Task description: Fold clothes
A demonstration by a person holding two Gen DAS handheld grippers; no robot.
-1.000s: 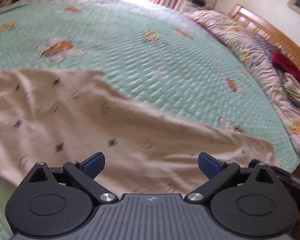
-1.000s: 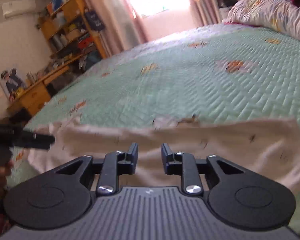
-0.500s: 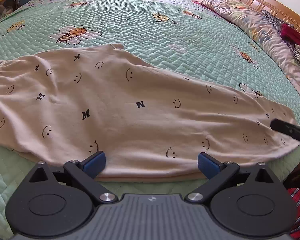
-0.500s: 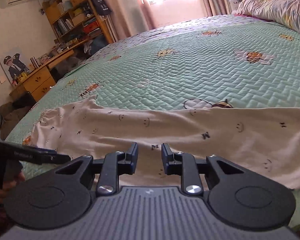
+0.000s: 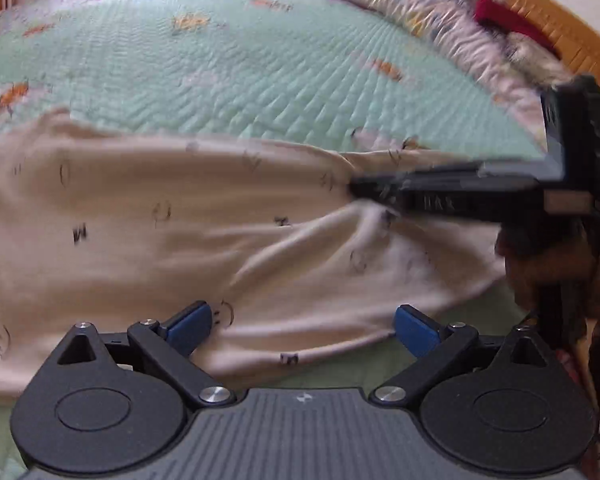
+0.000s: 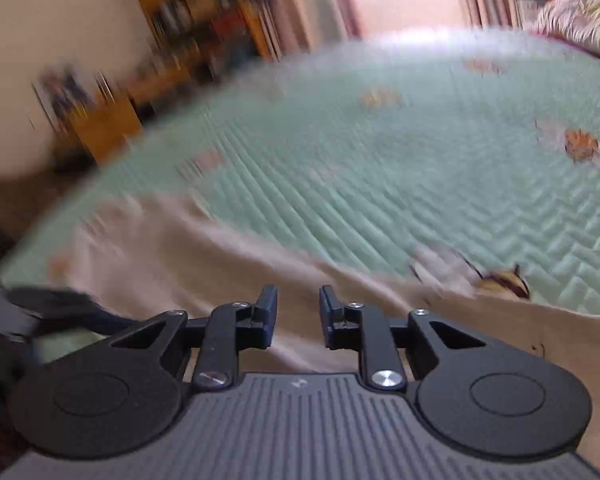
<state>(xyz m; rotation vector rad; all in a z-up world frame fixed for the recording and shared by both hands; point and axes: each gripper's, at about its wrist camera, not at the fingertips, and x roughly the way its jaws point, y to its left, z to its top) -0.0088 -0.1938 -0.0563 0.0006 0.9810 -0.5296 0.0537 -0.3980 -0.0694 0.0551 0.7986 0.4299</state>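
Beige trousers [image 5: 148, 216] with small dark smiley and letter prints, spread across the near side of a mint-green quilted bedspread [image 5: 236, 76]; cloth rumpled into folds toward the right end. Left gripper [image 5: 302, 326] low over the near hem, blue-padded fingers [image 5: 190, 326] wide apart, nothing between them. Right gripper [image 6: 298, 316] seen in the left view reaching in from the right, tip on the fabric where the creases gather; in its own view, fingers [image 6: 266, 316] with a narrow gap, cloth beyond them, grip on it impossible to tell. Floral pillows [image 5: 432, 16] and wooden headboard [image 5: 556, 28] beyond; blurred shelves [image 6: 204, 16] at far left.
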